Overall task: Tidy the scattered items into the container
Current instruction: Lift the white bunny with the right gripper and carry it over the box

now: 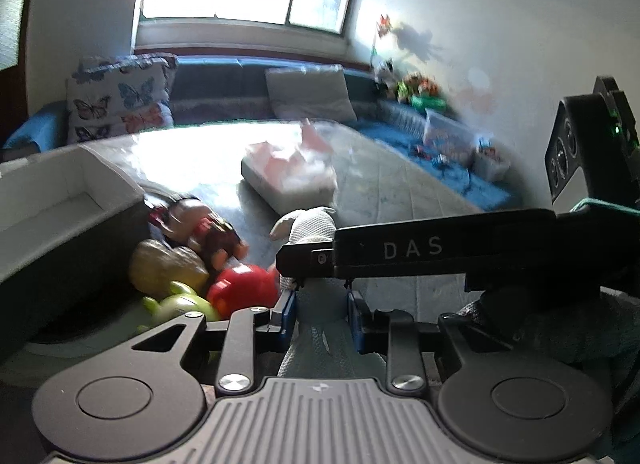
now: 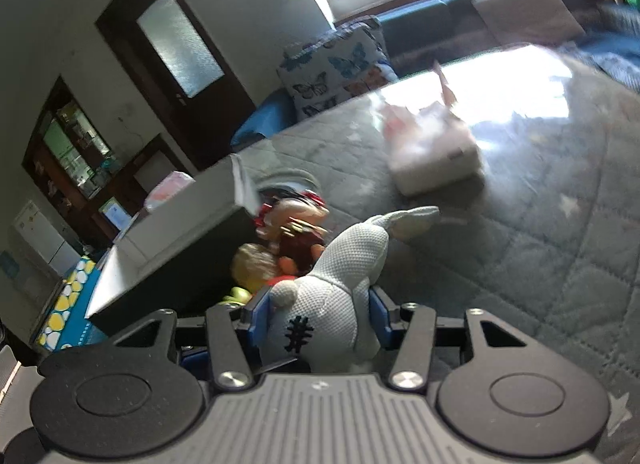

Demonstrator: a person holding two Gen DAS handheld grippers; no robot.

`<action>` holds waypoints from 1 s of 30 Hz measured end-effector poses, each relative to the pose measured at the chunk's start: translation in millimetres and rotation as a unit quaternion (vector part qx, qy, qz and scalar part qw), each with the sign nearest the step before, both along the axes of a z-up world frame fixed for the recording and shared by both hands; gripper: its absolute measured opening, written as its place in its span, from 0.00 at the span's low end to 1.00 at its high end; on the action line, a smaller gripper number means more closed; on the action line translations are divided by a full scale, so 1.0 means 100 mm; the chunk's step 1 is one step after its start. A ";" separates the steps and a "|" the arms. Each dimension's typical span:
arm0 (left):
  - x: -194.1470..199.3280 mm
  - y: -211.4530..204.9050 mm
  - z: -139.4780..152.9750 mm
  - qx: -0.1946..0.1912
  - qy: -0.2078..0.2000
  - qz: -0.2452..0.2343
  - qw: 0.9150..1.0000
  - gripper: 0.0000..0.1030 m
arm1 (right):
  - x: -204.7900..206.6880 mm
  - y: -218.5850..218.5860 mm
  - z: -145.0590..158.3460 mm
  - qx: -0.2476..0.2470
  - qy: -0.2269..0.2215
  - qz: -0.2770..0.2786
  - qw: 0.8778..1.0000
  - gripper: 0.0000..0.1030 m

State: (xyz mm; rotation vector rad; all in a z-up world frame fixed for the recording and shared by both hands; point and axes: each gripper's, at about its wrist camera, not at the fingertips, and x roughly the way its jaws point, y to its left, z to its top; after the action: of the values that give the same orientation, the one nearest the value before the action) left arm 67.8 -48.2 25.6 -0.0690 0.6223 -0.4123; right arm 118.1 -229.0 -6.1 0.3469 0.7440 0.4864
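On your quilted grey desk cover [image 2: 540,264] sits one open grey cardboard box [image 1: 60,223], with a pile of four small toys [image 1: 200,264] just beside its wall. One white tissue box [image 2: 436,159] lies well apart. Only your right view shows the grey mesh plush toy [image 2: 340,292] whole, with its black stitch mark. Your right gripper [image 2: 316,320] and left gripper [image 1: 322,312] both clamp it.

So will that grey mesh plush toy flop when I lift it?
Likely floppy: the grey plush toy bulges between the right tongs, and the left tongs pinch it too. Its ear droops sideways. Probably light, and the mesh should grip.
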 end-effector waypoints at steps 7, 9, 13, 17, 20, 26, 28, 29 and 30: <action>-0.11 0.53 0.34 -0.002 -0.049 0.062 0.997 0.29 | 0.13 0.53 0.39 0.005 -0.043 0.063 0.997 0.49; -0.10 0.73 0.40 -0.003 -0.059 0.084 0.995 0.29 | 0.23 0.74 0.49 0.009 -0.051 0.083 0.995 0.49; -0.05 1.14 0.51 -0.002 -0.067 0.133 0.989 0.30 | 0.45 1.20 0.64 0.019 -0.054 0.122 0.991 0.49; 0.06 1.60 0.55 -0.009 -0.059 0.178 0.982 0.30 | 0.67 1.74 0.70 0.024 -0.049 0.160 0.986 0.49; 0.20 1.93 0.54 -0.023 -0.041 0.203 0.978 0.30 | 0.82 2.12 0.65 0.026 -0.034 0.178 0.983 0.49; 0.51 2.33 0.36 -0.039 -0.001 0.228 0.973 0.31 | 1.12 2.57 0.39 0.046 0.019 0.173 0.984 0.48; 0.53 2.41 0.27 -0.042 0.011 0.233 0.971 0.31 | 1.21 2.63 0.29 0.048 0.034 0.165 0.985 0.48; 0.55 2.44 0.23 -0.042 0.016 0.237 0.971 0.31 | 1.27 2.65 0.23 0.053 0.045 0.159 0.985 0.48; 0.57 2.46 0.19 -0.042 0.021 0.240 0.970 0.31 | 1.32 2.67 0.17 0.058 0.057 0.153 0.985 0.48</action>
State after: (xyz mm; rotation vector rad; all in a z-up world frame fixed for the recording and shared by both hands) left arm 124.5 197.5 44.8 -0.3027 0.6064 0.0333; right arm 249.8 38.0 11.1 0.3726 0.8887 0.8072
